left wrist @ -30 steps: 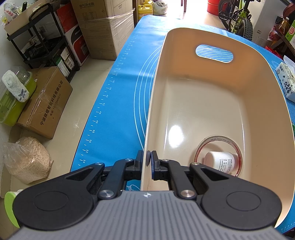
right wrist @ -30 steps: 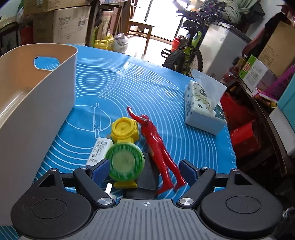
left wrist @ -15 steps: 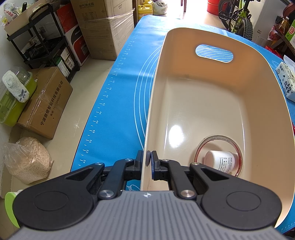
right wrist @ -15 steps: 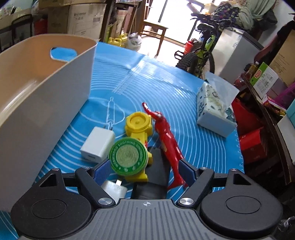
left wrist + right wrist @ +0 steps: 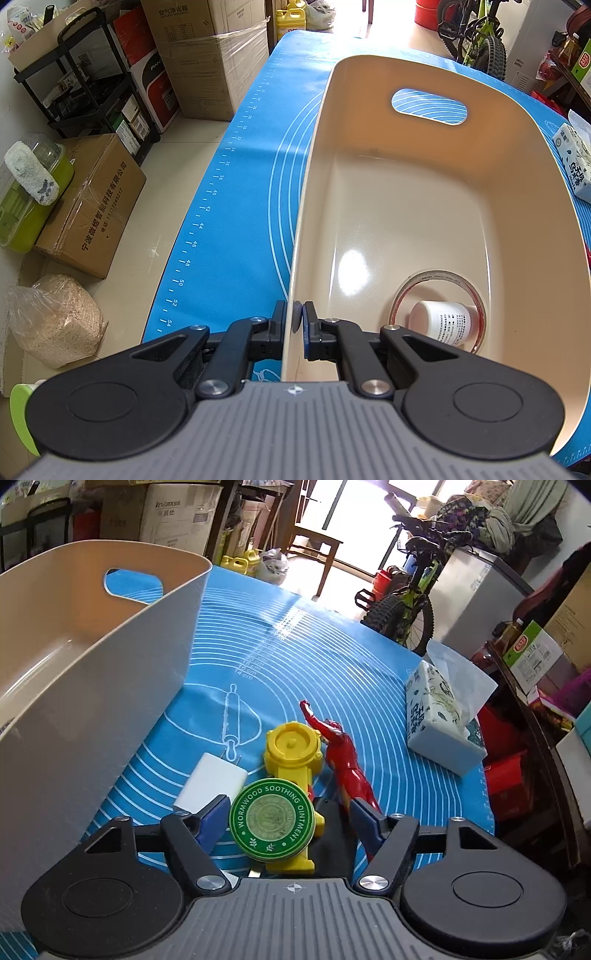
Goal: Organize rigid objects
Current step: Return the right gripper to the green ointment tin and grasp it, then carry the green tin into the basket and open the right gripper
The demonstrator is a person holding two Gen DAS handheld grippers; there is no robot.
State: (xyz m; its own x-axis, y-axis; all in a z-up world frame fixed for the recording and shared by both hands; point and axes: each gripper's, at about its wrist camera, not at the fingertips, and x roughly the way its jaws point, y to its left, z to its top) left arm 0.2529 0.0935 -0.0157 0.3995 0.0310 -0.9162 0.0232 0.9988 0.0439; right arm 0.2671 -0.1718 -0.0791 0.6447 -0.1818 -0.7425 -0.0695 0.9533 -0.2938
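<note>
My left gripper (image 5: pixel 294 317) is shut on the near left rim of the beige bin (image 5: pixel 306 192), one finger inside and one outside. On the bin floor lies a clear tape roll (image 5: pixel 436 275) with a white bottle (image 5: pixel 441 321) resting in it. My right gripper (image 5: pixel 289 810) is closing around a round green ointment tin (image 5: pixel 273 823), which sits on a yellow toy (image 5: pixel 293 749). The left pad is close to the tin and a gap remains on the right. A red figure (image 5: pixel 345 760) lies just right of the toy, and a white charger (image 5: pixel 210 781) lies to its left.
The bin's outer wall (image 5: pixel 92 701) stands close on the left of the right gripper. A tissue pack (image 5: pixel 439 720) sits at the blue mat's right edge. A flat black object (image 5: pixel 332 834) lies under the toys. Boxes, shelves and a bicycle surround the table.
The right gripper's jaws have narrowed around the green tin, which now looks larger and nearer. The left gripper and the bin have not moved.
</note>
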